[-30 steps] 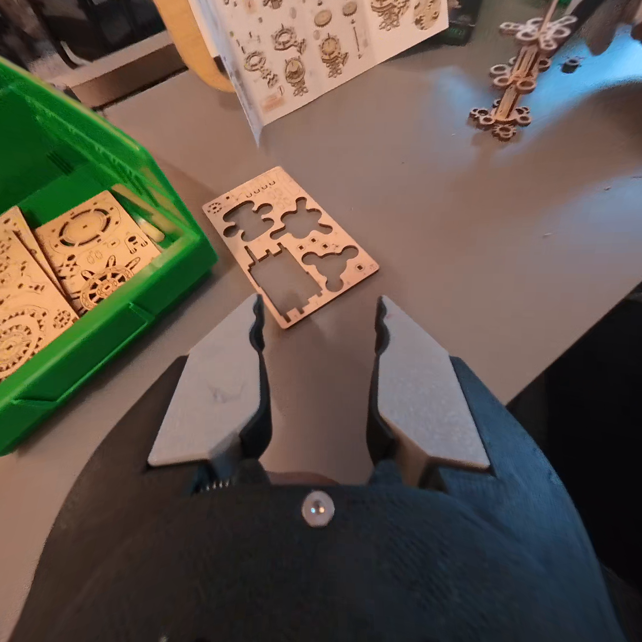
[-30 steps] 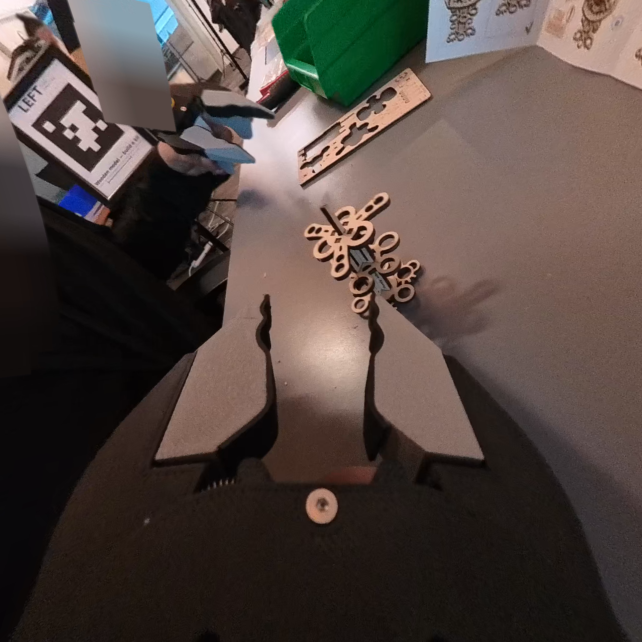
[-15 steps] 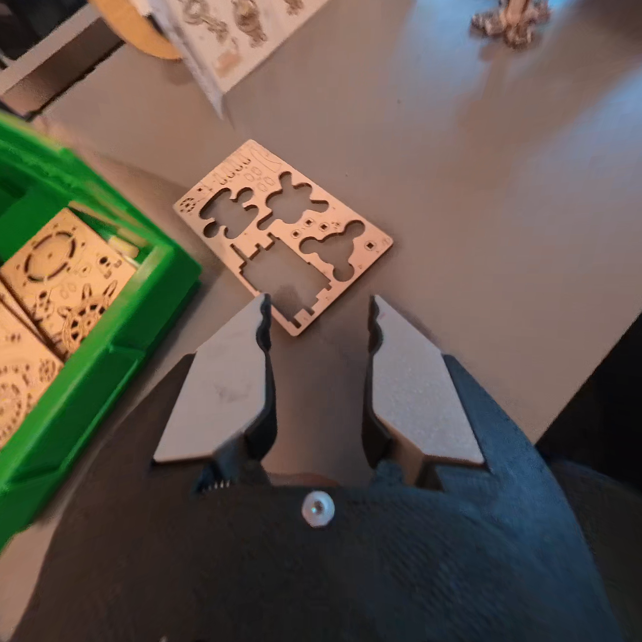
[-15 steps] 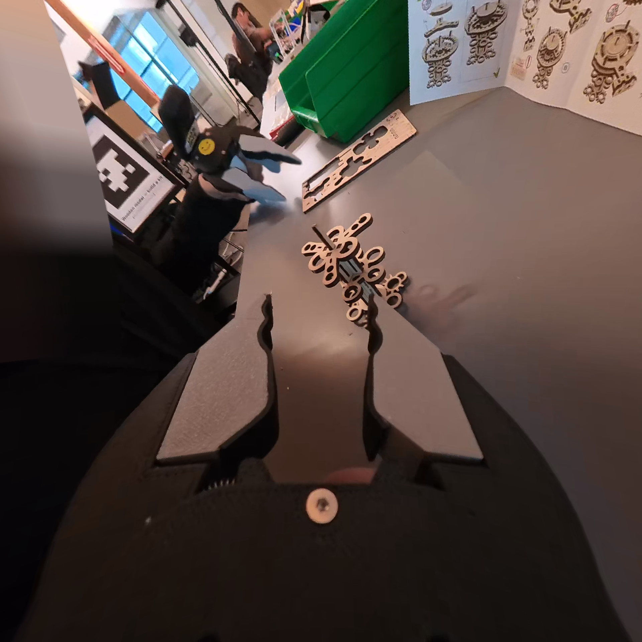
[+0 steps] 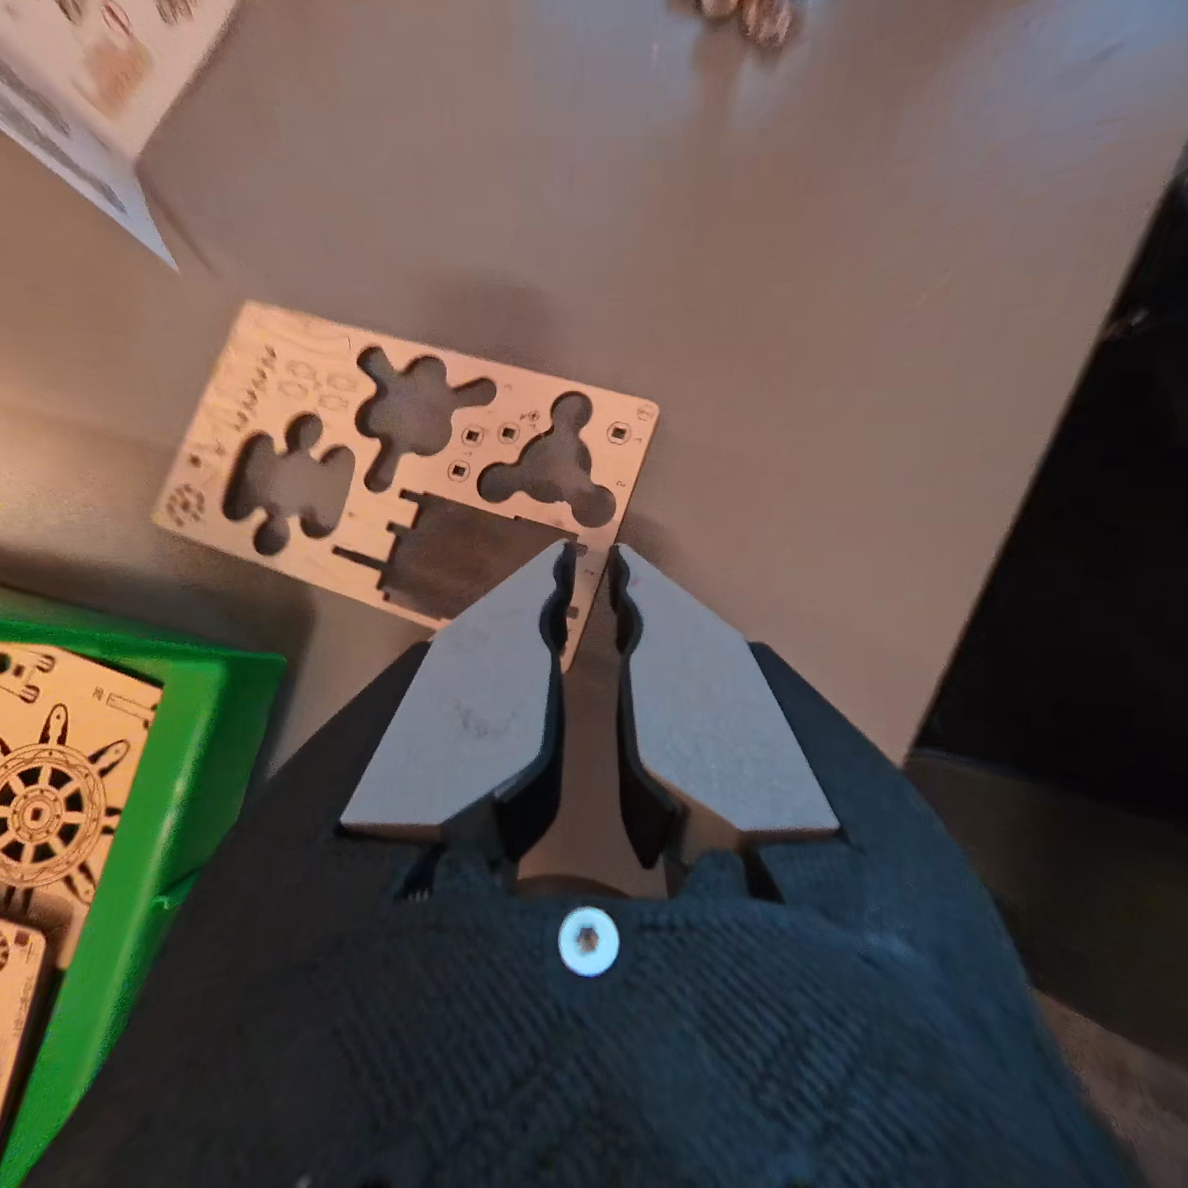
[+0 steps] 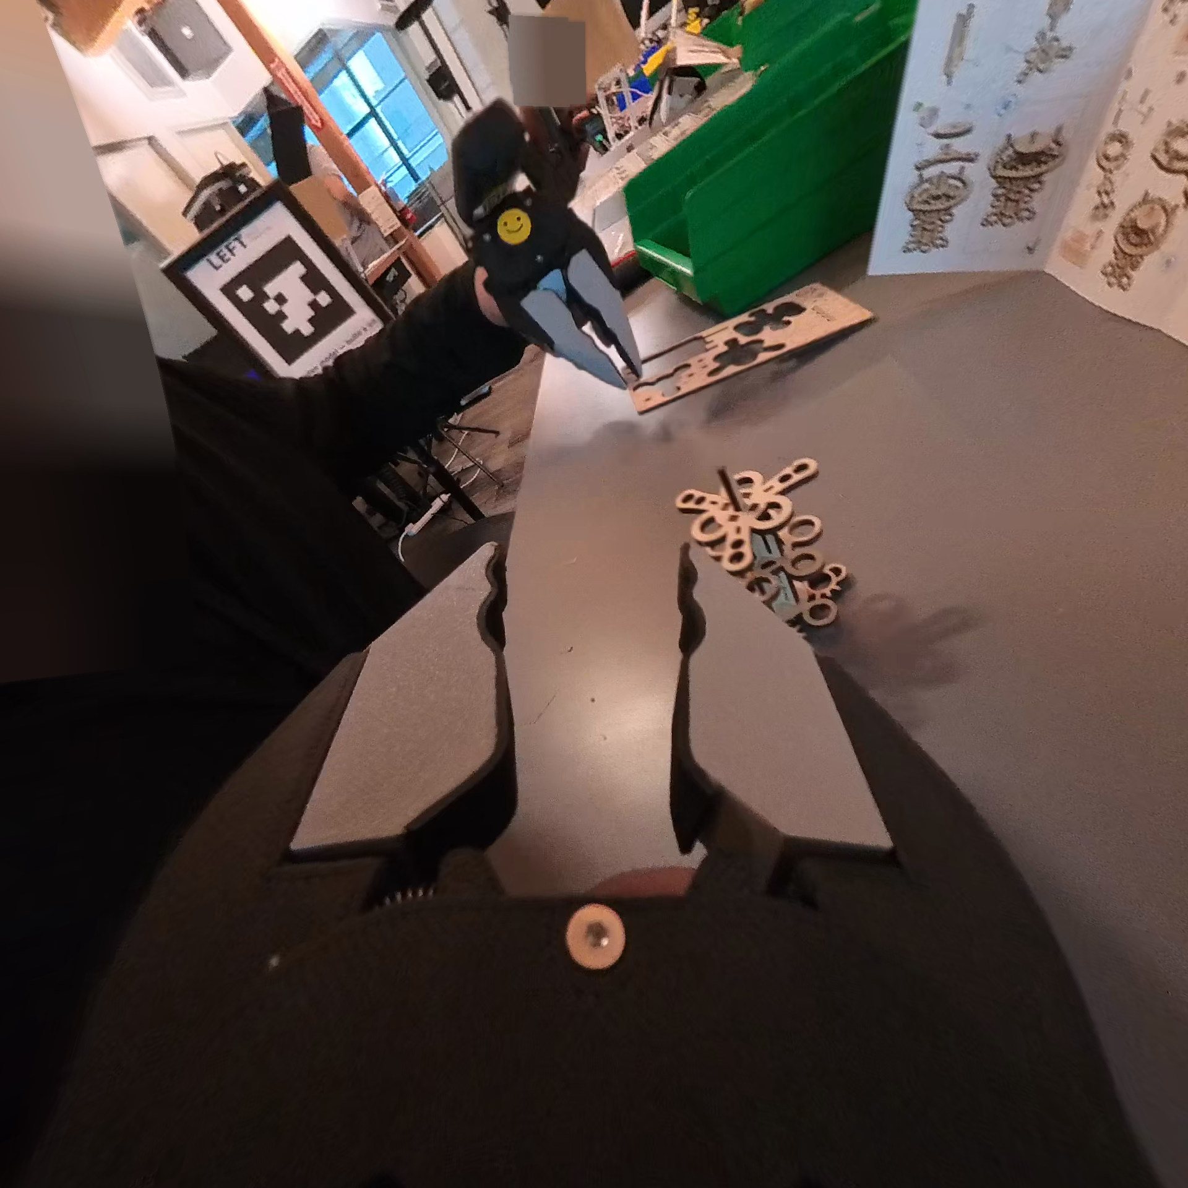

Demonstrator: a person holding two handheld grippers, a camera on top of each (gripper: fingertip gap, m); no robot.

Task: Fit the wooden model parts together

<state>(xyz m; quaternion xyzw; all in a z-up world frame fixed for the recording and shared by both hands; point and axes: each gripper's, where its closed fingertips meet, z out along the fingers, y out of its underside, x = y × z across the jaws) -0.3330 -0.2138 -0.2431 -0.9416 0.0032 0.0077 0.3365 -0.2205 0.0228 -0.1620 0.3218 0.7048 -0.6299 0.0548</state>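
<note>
left gripper (image 5: 588,556) narrowed since (over wooden sheet (image 5: 411,450))

The worktop (image 5: 803,270) is plain grey, the bin (image 5: 193,739) bright green. Pale tan wooden sheet (image 5: 533,424) shows dark cut-out shapes; the left hand-held gripper (image 6: 617,369) is black with grey fingers (image 6: 566,334) and a yellow sticker (image 6: 513,227).

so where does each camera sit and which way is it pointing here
Left wrist view: on the left hand-held gripper, looking steeply down at the wooden sheet beside the green bin; its own nearly closed fingers show.
Right wrist view: on the right hand-held gripper, looking low across the grey table past the wooden assembly; its open fingers show, plus the person's dark sleeve.
Shared: the sheet, bin and table.
</note>
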